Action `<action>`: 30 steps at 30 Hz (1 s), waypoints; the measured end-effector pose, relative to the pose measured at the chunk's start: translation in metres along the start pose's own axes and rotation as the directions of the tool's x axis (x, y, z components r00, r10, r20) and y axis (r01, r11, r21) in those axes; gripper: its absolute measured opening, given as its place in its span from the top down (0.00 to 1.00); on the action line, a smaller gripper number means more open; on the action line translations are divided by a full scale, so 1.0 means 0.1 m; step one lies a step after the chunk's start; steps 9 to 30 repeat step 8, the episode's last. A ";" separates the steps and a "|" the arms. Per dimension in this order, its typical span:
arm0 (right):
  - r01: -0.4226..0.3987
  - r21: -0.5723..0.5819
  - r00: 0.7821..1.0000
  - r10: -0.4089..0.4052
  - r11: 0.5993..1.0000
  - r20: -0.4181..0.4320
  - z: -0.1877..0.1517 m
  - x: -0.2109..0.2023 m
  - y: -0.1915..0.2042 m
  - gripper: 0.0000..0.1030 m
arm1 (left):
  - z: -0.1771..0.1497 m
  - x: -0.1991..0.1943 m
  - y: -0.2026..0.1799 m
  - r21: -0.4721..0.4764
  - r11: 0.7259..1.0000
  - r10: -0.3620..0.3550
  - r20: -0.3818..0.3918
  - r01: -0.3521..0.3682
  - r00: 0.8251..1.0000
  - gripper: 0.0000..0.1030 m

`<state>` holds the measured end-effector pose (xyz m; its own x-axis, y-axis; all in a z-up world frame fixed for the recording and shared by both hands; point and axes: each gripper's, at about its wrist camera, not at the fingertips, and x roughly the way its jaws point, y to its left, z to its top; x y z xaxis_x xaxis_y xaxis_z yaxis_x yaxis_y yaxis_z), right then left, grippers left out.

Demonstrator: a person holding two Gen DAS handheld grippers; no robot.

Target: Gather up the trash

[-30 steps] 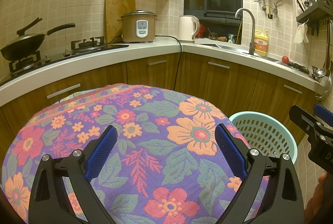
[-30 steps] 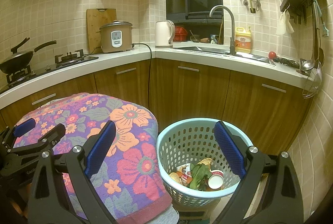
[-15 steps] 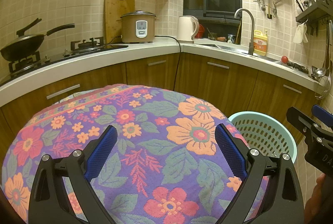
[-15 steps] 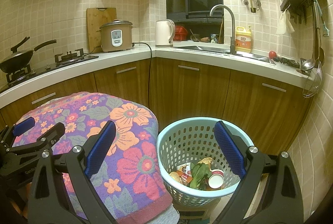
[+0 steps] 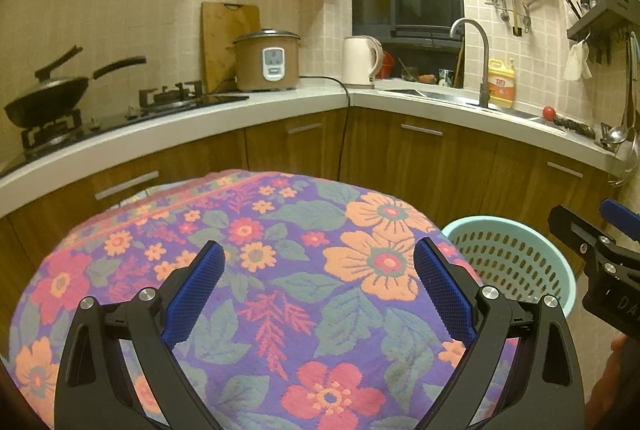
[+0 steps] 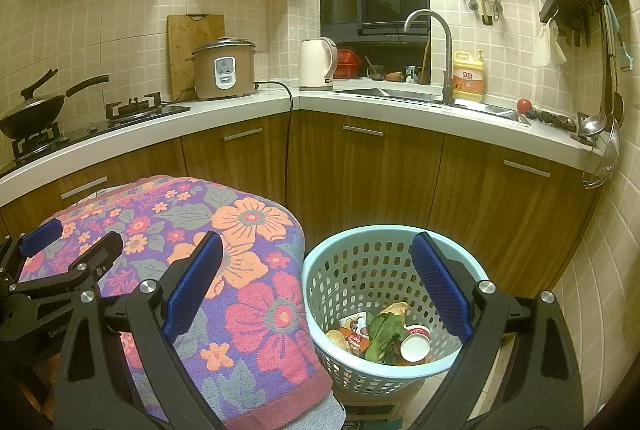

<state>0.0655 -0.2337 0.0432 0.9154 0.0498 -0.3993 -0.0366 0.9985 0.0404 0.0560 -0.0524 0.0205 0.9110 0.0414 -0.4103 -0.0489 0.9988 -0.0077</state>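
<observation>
Trash (image 6: 380,338) in basket (image 6: 320,310), left hand-held gripper (image 5: 320,294) spread wide, empty, right hand-held gripper (image 6: 318,286) likewise

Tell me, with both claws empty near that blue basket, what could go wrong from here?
Two things, I would guess. The right gripper hangs open above the basket, so lowering it carelessly could knock the rim and tip out the greens and cup. The left gripper, open over the floral cloth, might snag the fabric and drag it.
</observation>
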 end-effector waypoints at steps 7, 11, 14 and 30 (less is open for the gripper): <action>-0.001 0.000 1.000 0.001 1.000 -0.001 0.00 0.00 0.00 0.12 | 0.01 0.02 0.07 -0.025 1.000 -0.013 -0.014 0.013 1.000 0.08; -0.001 0.000 1.000 0.001 1.000 -0.001 0.00 0.00 0.00 0.12 | 0.02 0.02 0.07 -0.025 1.000 -0.017 -0.013 0.017 1.000 0.08; -0.001 0.000 1.000 0.001 1.000 -0.001 0.00 0.00 0.00 0.12 | 0.02 0.02 0.07 -0.025 1.000 -0.017 -0.013 0.017 1.000 0.08; -0.001 0.000 1.000 0.001 1.000 -0.001 0.00 0.00 0.00 0.12 | 0.02 0.02 0.07 -0.025 1.000 -0.017 -0.013 0.017 1.000 0.08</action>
